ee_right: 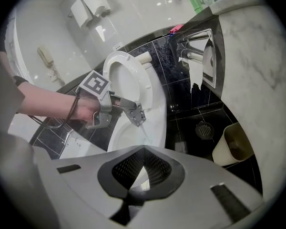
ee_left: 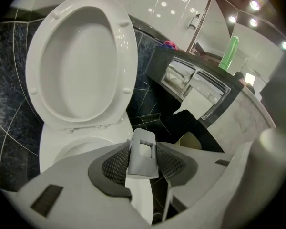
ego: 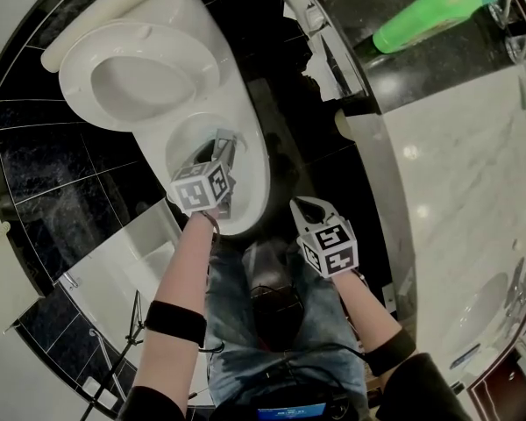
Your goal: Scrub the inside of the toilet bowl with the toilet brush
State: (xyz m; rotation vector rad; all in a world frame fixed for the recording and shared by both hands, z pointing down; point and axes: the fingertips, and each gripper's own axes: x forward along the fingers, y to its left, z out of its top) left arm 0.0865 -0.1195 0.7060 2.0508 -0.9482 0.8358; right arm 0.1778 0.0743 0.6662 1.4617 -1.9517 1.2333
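The white toilet has its seat (ego: 140,77) raised and its bowl rim (ego: 250,204) just in front of me. My left gripper (ego: 223,147) hangs over the bowl, shut on the grey top of the toilet brush handle (ee_left: 143,161). In the right gripper view a thin pale stem (ee_right: 145,133) runs from the left gripper (ee_right: 136,113) down into the bowl (ee_right: 128,142). The brush head is hidden. My right gripper (ego: 309,207) is shut and empty beside the bowl's right rim, with its pads (ee_right: 155,168) meeting at the tips.
A green bottle (ego: 434,11) lies on the dark ledge above a marble counter (ego: 456,191) with a sink (ego: 482,314). A toilet paper holder (ee_right: 200,61) is set in the counter's side. A small beige bin (ee_right: 233,144) and a floor drain (ee_right: 203,129) sit right of the toilet.
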